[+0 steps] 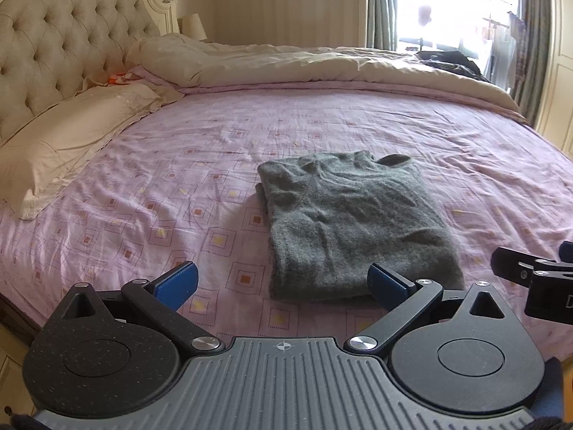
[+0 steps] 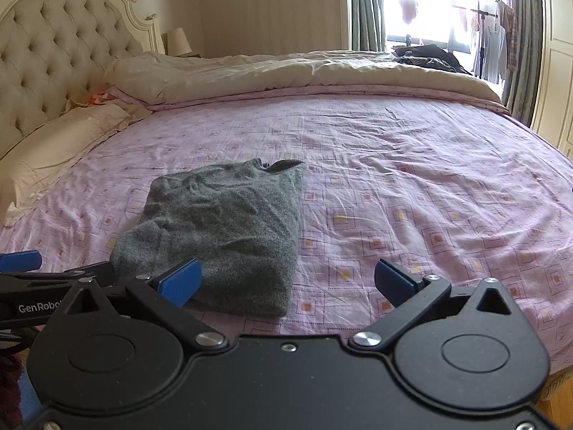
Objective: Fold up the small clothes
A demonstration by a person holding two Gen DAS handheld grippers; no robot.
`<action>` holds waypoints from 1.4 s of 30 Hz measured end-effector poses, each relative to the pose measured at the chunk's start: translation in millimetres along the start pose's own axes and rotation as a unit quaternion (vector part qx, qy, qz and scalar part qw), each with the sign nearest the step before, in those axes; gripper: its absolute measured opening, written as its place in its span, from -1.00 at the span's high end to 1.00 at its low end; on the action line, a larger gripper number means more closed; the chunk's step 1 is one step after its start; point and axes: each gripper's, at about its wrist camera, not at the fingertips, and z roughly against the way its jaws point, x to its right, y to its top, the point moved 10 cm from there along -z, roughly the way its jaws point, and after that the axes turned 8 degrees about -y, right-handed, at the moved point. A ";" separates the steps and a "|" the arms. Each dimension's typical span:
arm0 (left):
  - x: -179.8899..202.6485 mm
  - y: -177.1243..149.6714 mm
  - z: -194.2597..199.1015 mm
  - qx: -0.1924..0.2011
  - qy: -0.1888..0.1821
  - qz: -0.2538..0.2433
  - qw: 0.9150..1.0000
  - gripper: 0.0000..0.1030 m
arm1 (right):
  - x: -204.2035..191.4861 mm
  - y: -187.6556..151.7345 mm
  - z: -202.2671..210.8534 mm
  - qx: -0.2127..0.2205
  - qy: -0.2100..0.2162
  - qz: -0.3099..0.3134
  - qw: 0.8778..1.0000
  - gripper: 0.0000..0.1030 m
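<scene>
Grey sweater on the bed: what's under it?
The folded grey knit sweater lies on the pink patterned bedsheet; its own folded layers show at the left edge. Whatever is beneath or tucked inside is covered.

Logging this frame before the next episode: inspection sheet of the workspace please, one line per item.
Surface: bed with a wrinkled pink patterned sheet.
Job's things: grey sweater lying folded on the sheet near the front edge, collar at the far end.
Clutter: cream duvet bunched along the far side; pillow by the headboard; dark clothes heaped on the far corner.
Grippers: left gripper open, empty, just short of the sweater's near edge; right gripper open, empty, off the sweater's right corner.
Cables: nothing seen.
Surroundings: lamp behind the bed, curtains, bright window with clothes on a rack.
</scene>
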 end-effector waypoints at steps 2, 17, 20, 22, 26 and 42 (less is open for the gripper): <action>0.1 -1.2 0.2 -0.003 -0.003 0.002 1.000 -0.99 | -1.9 1.3 2.3 0.003 0.004 0.000 1.000 -0.99; 0.4 -5.1 -2.8 -0.023 -0.017 0.017 0.999 -0.99 | -3.6 -3.4 -3.4 -0.026 0.020 -0.014 0.999 -0.99; 1.0 -6.6 -4.4 -0.028 -0.019 0.017 0.999 -0.99 | -5.1 -6.5 -6.5 -0.035 0.023 -0.014 0.999 -0.99; 0.9 -7.2 -5.6 -0.030 -0.019 0.018 0.999 -0.99 | -6.4 -8.2 -8.3 -0.039 0.024 -0.013 0.999 -0.99; 0.7 -8.2 -8.3 -0.035 -0.022 0.019 0.999 -0.99 | -6.8 -10.5 -11.3 -0.046 0.024 -0.015 0.999 -0.99; 0.2 -10.2 -16.4 -0.053 -0.022 0.022 0.998 -0.99 | -6.2 -9.7 -18.0 -0.053 0.028 -0.021 0.998 -0.99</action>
